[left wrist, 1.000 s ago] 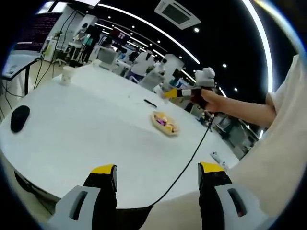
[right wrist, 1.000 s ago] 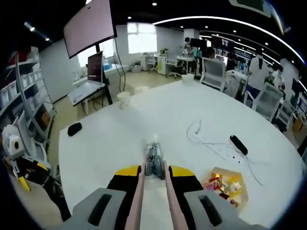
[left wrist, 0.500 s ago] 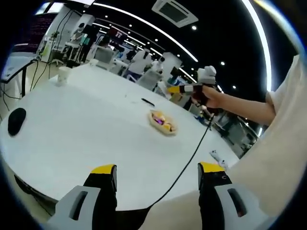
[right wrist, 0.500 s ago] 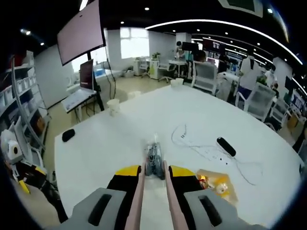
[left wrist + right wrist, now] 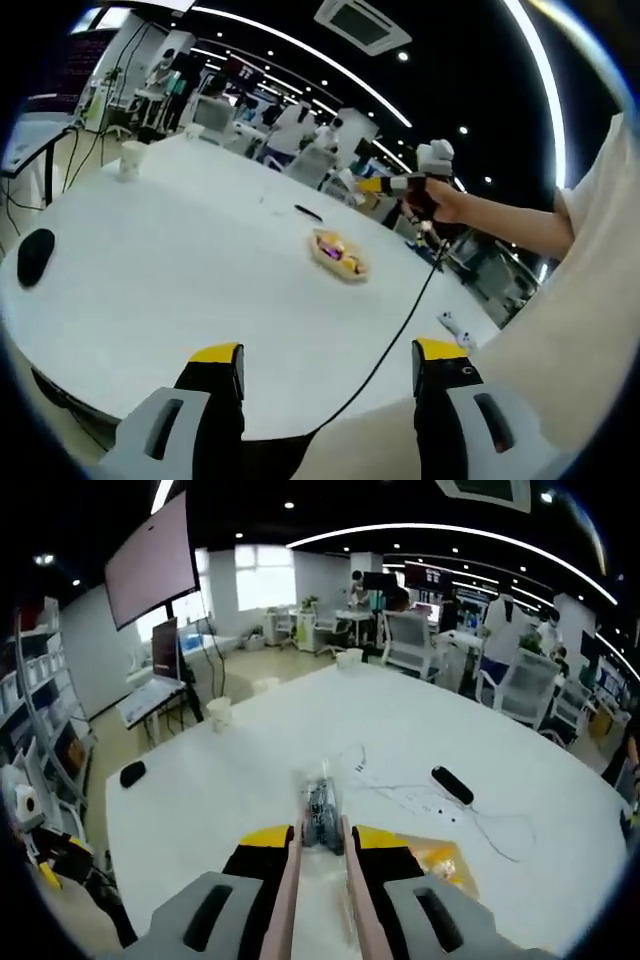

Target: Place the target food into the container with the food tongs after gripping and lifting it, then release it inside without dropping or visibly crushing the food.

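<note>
Overhead, the right gripper [image 5: 320,852] hung above the round white table [image 5: 250,770], its yellow-tipped jaws pressed onto the pale pink food tongs [image 5: 320,875], whose two arms ran forward close together to a small greyish clump at their tips. Just right of those jaws lay the shallow tan container with colourful wrapped food [image 5: 445,855]. From the left gripper view, that dish [image 5: 341,256] sat mid-table, with the right gripper [image 5: 385,185] raised beyond it in a person's hand [image 5: 435,205]. The left gripper [image 5: 328,368] hovered near the table edge, jaws wide apart and empty.
</note>
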